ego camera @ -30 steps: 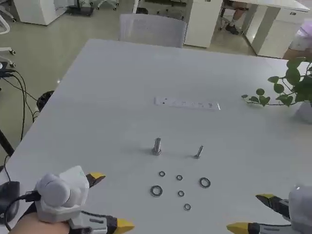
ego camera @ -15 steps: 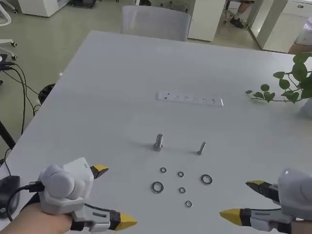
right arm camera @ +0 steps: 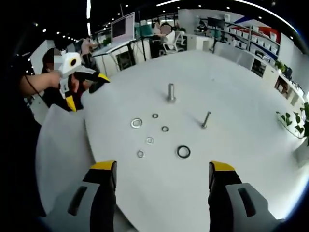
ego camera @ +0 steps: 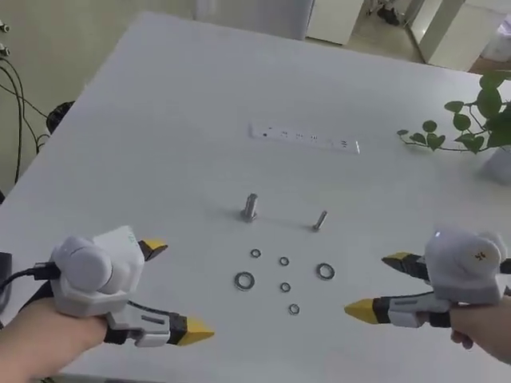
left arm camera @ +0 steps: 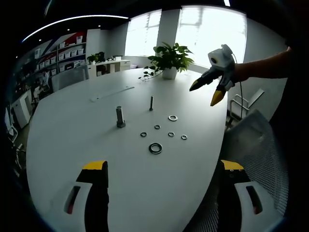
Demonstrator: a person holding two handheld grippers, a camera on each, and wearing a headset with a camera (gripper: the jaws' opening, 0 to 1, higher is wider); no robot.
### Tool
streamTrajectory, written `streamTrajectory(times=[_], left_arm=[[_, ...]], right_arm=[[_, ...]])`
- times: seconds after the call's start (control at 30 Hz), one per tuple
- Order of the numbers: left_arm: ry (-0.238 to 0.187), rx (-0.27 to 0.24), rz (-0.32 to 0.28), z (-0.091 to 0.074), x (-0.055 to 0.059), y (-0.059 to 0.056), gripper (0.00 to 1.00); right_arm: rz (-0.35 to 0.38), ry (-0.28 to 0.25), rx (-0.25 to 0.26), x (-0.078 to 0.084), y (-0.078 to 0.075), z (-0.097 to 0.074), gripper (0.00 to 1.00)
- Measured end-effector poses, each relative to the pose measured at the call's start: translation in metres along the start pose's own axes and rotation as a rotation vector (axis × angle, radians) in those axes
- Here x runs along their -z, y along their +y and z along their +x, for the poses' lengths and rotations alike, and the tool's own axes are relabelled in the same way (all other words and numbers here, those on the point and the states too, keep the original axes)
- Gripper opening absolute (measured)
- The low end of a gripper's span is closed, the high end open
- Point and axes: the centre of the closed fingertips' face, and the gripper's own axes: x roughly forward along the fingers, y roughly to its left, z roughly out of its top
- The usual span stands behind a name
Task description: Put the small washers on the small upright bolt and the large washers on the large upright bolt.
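Note:
The large bolt [ego camera: 250, 207] and the small bolt [ego camera: 320, 220] stand upright on the white table [ego camera: 160, 144]. In front of them lie two large washers [ego camera: 244, 281] [ego camera: 325, 271] and several small washers [ego camera: 284, 261]. My left gripper [ego camera: 177, 289] hovers open and empty at the near left of the washers. At their near right, my right gripper [ego camera: 374, 284] is also open and empty. The left gripper view shows the large bolt [left arm camera: 119, 117], a large washer [left arm camera: 155, 148] and the right gripper [left arm camera: 203, 95]. In the right gripper view I see the small bolt [right arm camera: 206, 119] and a large washer [right arm camera: 183, 152].
A white power strip [ego camera: 303, 138] lies behind the bolts. A potted plant [ego camera: 471, 128] stands at the table's right edge. Cables [ego camera: 16, 80] hang off the left side. The near table edge runs just below both grippers.
The head camera has tipped down, so everything sits higher in view. My right gripper has come forward and inward towards the washers. The left has barely moved. Both stay open.

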Motion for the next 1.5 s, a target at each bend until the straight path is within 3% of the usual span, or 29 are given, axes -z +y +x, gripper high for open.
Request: streamTrajectory(times=[0.1,0.23,0.4,0.5,0.77,1.03,1.13,1.23,1.5], left_arm=[[-0.005,0.007,0.000,0.001,0.000,-0.003,0.94],[0.006,0.005,-0.006,0.000,0.003,-0.004,0.93],[0.007,-0.016,-0.008,0.000,0.000,0.001,0.93],[0.002,-0.020,-0.033,0.001,0.000,0.002,0.92],[0.043,0.002,0.017,0.002,0.007,-0.007,0.91],[0.043,-0.001,0.006,0.006,0.006,-0.010,0.91],[0.041,-0.002,0.007,0.006,0.005,-0.010,0.90],[0.050,-0.006,0.015,0.006,0.006,-0.010,0.90],[0.040,-0.016,-0.006,0.011,0.010,-0.012,0.91]], right_arm=[[-0.094,0.070,-0.014,0.004,0.003,0.006,0.76],[-0.103,0.088,-0.042,0.001,0.007,0.017,0.70],[-0.166,0.115,-0.081,-0.011,0.012,0.033,0.66],[-0.215,0.152,-0.096,-0.018,0.010,0.040,0.58],[-0.271,0.142,-0.120,-0.044,0.005,0.064,0.56],[-0.318,0.169,-0.163,-0.047,0.004,0.080,0.55],[-0.379,0.222,-0.167,-0.039,-0.002,0.084,0.53],[-0.368,0.211,-0.166,-0.042,-0.006,0.089,0.53],[-0.421,0.249,-0.191,-0.044,-0.009,0.103,0.49]])
